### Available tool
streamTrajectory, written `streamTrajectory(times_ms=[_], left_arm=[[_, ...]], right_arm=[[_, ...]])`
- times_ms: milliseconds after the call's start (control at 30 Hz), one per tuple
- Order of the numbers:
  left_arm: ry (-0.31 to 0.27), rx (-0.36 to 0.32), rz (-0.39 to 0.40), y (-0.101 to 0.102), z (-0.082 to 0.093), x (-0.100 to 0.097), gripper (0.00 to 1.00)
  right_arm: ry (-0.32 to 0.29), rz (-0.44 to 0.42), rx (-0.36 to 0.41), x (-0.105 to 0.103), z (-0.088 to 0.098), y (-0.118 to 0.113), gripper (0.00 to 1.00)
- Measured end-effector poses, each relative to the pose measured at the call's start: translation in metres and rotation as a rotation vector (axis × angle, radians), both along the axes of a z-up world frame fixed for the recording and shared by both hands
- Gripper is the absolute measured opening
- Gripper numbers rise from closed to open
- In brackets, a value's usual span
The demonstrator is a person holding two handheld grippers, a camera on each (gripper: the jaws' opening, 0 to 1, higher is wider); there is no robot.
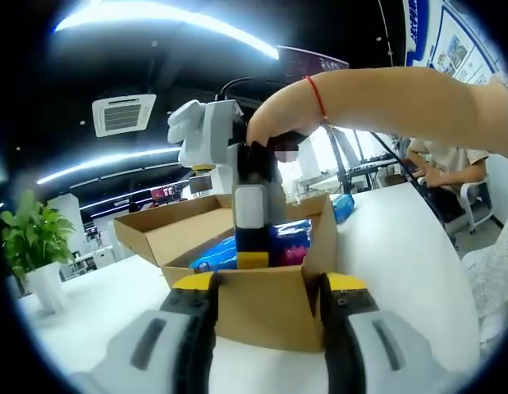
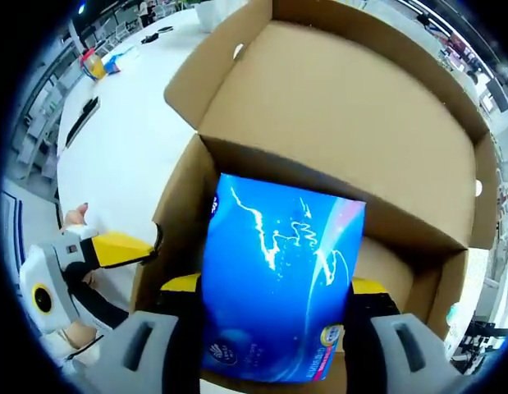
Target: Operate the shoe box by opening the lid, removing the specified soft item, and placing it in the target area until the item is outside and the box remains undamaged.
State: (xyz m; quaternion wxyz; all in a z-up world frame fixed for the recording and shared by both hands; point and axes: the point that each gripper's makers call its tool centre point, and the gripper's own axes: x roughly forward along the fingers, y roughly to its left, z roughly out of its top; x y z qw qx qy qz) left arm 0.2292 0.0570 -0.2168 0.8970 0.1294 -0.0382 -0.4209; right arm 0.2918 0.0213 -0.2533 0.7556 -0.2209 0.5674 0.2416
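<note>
**Inspector:** Starting at the left of the left gripper view: a potted plant in a white pot stands on the smooth white table. Centre, the shoe box, plain brown corrugated cardboard, lid folded back and open.

**Clerk:** And the left gripper?

**Inspector:** Its jaws, black with yellow tips, stand on either side of the box's near wall, pressed against the cardboard, so it is clamped on the box. Behind it the right gripper reaches down into the box from above, a hand with a red string at the wrist on it.

**Clerk:** The soft item?

**Inspector:** In the right gripper view the left gripper shows at the left, at the box's outer wall. Centre, the blue packet, glossy plastic film with white streaks (a small round mark at one near corner), rectangular, sits inside the shoe box. Its long axis runs along that gripper's line of sight, towards the lid's hinge.

**Clerk:** Grip state?

**Inspector:** The right gripper has its jaws against both long sides of the packet, holding it.
</note>
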Motion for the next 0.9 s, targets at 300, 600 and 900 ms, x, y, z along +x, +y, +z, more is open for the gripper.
streamTrajectory(times_ms=[300,600,900], left_arm=[[0.0,0.0,-0.001,0.001,0.0,0.0,0.51],[0.001,-0.002,-0.002,0.002,0.001,-0.001,0.51],[0.001,-0.002,-0.003,0.002,0.001,-0.001,0.51]], right_arm=[[-0.014,-0.006,0.0,0.001,0.017,-0.002,0.68],[-0.047,-0.006,0.01,0.0,0.041,-0.005,0.67],[-0.073,-0.028,0.009,-0.001,0.065,-0.021,0.66]])
